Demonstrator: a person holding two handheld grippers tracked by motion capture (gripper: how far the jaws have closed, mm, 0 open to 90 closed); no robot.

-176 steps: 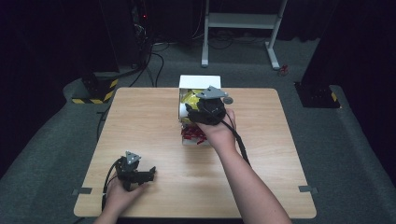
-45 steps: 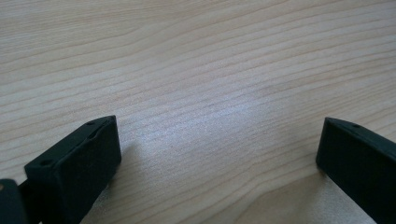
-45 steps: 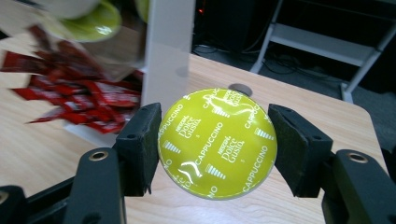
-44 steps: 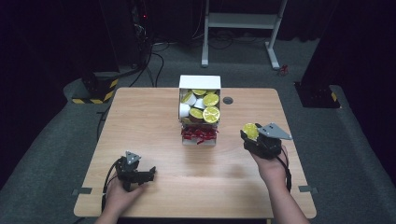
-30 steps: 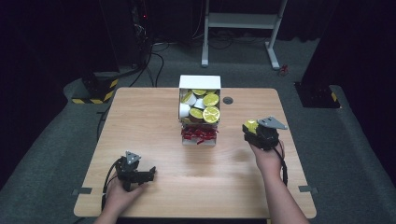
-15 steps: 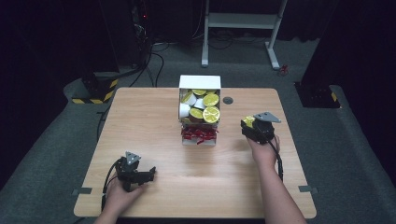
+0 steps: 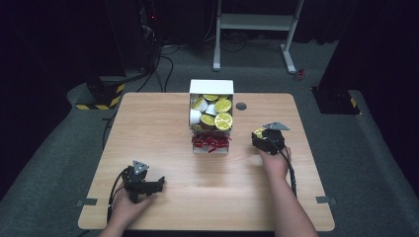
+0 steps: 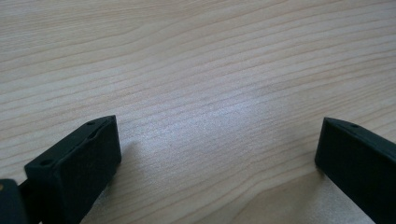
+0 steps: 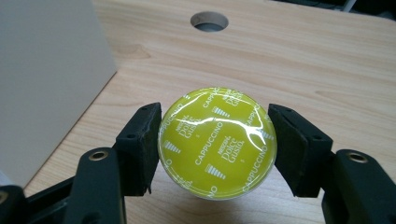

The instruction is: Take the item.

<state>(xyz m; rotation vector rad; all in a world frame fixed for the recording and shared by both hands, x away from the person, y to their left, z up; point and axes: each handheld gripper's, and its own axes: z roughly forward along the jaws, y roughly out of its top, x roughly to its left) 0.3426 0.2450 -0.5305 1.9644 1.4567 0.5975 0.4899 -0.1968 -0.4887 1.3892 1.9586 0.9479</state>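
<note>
Yellow foil faces the camera in the right gripper view: a capsule (image 9: 217, 142) printed "Dolce Gusto Cappuccino" sits clamped between the two black jaws of the right gripper (image 9: 215, 147), one jaw pressed against each side of its rim. In the high view that gripper (image 7: 267, 138) is over the right part of the table (image 7: 158, 123), to the right of the box (image 7: 211, 87) and apart from it, with the capsule (image 7: 258, 133) showing as a small yellow spot at its front. Whether the capsule already rests on the wood or hangs just above it cannot be told from either view.

As the work looks, capsules are being taken out of the box and brought to the table one at a time. One capsule is out and in the grip; it has not been let go. The white box holds several more (yellow-topped ones and at least a couple of white ones), so most of the unloading seems left. No other capsule lies loose on the table, which suggests an early stage. A red-patterned part (image 7: 211, 141) of the packaging shows at the box's near end.

Near the table's front left, the left gripper (image 7: 140, 178) rests with its jaws spread wide over bare wood, holding nothing and well apart from the box.
</note>
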